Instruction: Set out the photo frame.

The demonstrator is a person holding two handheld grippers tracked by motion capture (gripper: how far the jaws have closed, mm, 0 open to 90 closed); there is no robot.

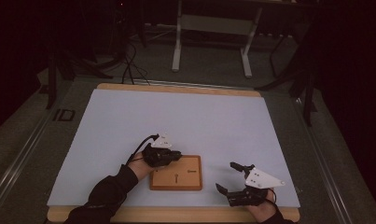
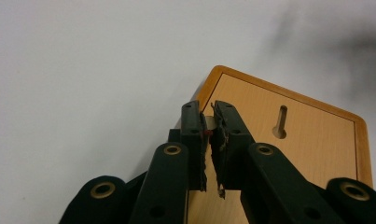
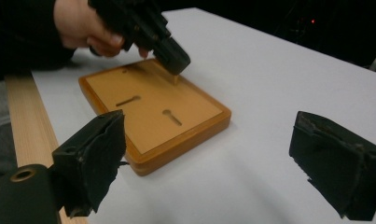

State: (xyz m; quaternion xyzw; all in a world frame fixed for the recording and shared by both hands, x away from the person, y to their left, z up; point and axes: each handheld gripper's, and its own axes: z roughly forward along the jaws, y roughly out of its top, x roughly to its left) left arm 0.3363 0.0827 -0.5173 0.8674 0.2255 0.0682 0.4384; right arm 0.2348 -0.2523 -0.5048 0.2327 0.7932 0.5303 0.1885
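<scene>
- Left gripper (image 2: 209,126), fingers clenched on a small peg (image 2: 211,123), stands upright over the wooden board (image 1: 185,179).
- Right gripper (image 1: 232,176), fingers released, waits beside it.

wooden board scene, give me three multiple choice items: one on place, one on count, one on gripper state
1. Where on the white table sheet does the wooden board lie?
A. far edge
B. near edge, between the two grippers
C. left corner

2. How many keyhole-shaped slots show in the board in the right gripper view?
A. two
B. four
C. none

3. How do the jaws of the right gripper stand?
A. shut on the board
B. shut on a cloth
C. wide open, holding nothing

Key: 1 B, the high view shows it near the person; 2 A, two slots; 3 C, bare sheet lies between its jaws.
</scene>
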